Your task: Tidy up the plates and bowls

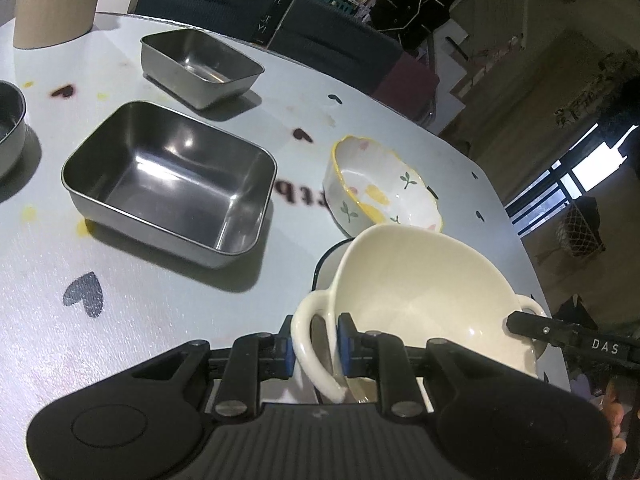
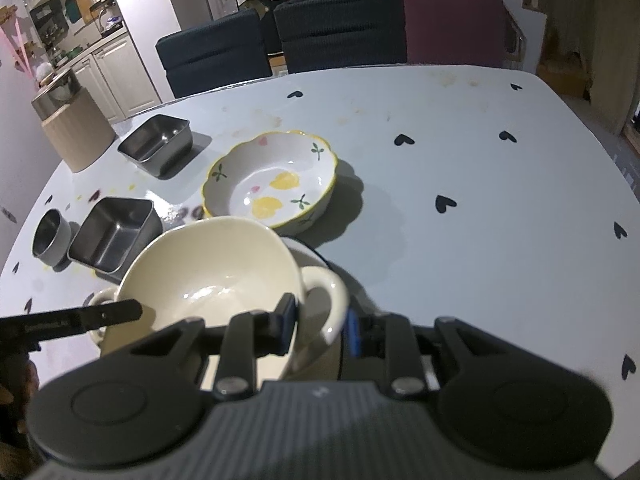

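The dark-rimmed dish [image 1: 325, 258] is mostly hidden under the cream bowl [image 1: 420, 292]. The round steel cup [image 1: 10, 124] is cut off by the left edge.

Dark chairs [image 2: 280, 36] behind heart-print table [image 2: 480, 168]; beige ribbed canister [image 2: 78, 132] at far left corner; kitchen cabinets [image 2: 116, 68] beyond.

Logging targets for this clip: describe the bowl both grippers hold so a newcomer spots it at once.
On the pale heart-print table, look at the near edge, just in front of the scalloped lemon-painted bowl. The cream bowl sits there. Unlike that one, it is plain, with two loop handles.
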The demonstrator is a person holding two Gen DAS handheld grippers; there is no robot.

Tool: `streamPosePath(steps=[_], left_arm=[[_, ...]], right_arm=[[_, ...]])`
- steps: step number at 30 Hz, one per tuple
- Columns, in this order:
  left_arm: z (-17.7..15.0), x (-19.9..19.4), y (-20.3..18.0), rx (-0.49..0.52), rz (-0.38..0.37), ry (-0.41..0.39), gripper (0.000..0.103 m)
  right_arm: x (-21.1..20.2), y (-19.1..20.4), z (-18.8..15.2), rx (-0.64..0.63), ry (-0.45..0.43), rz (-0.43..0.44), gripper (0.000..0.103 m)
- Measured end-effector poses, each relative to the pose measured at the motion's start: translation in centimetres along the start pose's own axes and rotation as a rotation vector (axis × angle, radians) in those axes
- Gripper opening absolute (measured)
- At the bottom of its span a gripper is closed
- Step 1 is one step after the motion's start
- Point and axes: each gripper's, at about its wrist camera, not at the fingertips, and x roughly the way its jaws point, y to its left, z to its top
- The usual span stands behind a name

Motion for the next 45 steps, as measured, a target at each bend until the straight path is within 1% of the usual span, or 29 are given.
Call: streamPosePath(steps=[17,26,33,37,40,45], left_arm=[[-0.2,0.7,0.2,-0.003,0.023,0.022,0.026],[-0.4,1.0,0.1,0.017,0.028,0.033,0.027],[-0.5,1.0,-0.2,0.041,0.045,0.031,0.028],[-0.4,0.9,-0.5,0.078,0.054,0.029,0.029],[-0.5,0.9,-0.9,0.110,0.066,0.027,0.029],[-0.5,0.8,-1.1,0.131,0.070,0.029,0.029]], right_arm=[[0.4,0.6,0.1,-0.017,0.001,-0.012,0.030],[0.3,0.8,0.1,-0.033,0.004,-0.027,0.030],[0.3,0.8,0.1,-0.050,0.016,-0.031,0.030],[0.6,0.6,0.1,-0.049,0.034,-0.023,0.031],[0.9,0.3,0.1,-0.033,0.051,-0.011,0.031],[1.1,-0.1,0.1,-0.015,0.067,0.007,0.031]])
